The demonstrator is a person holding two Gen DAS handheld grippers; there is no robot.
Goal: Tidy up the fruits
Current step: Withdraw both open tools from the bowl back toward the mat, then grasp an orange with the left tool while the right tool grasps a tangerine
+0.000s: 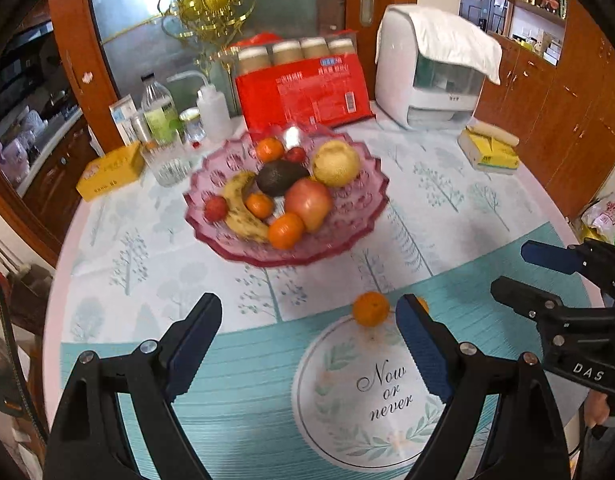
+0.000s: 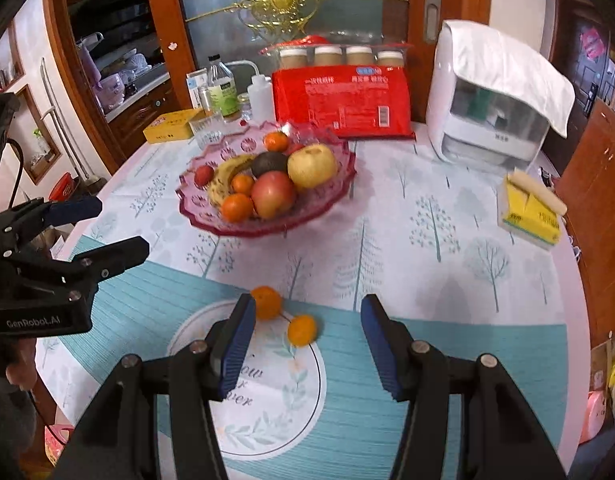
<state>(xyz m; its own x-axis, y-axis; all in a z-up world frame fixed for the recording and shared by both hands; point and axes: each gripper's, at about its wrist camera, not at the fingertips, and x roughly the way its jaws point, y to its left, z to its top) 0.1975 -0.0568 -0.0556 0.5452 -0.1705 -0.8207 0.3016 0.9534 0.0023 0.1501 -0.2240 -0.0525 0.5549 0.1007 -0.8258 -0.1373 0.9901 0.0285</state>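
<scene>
Right now, the round table with its tree-printed blue and white cloth is lying under both claws. Ahead of them, the scalloped pink glass fruit bowl is holding a banana, apples, an avocado and oranges. Two small loose oranges are sitting on the cloth: one just beyond the right gripper's left fingertip, the other between its released, empty jaws. The left gripper is hanging wide open, holding nothing.

Your left tongs hang open and empty over the desk; one tangerine lies loose, well short of the pink fruit bowl.
</scene>
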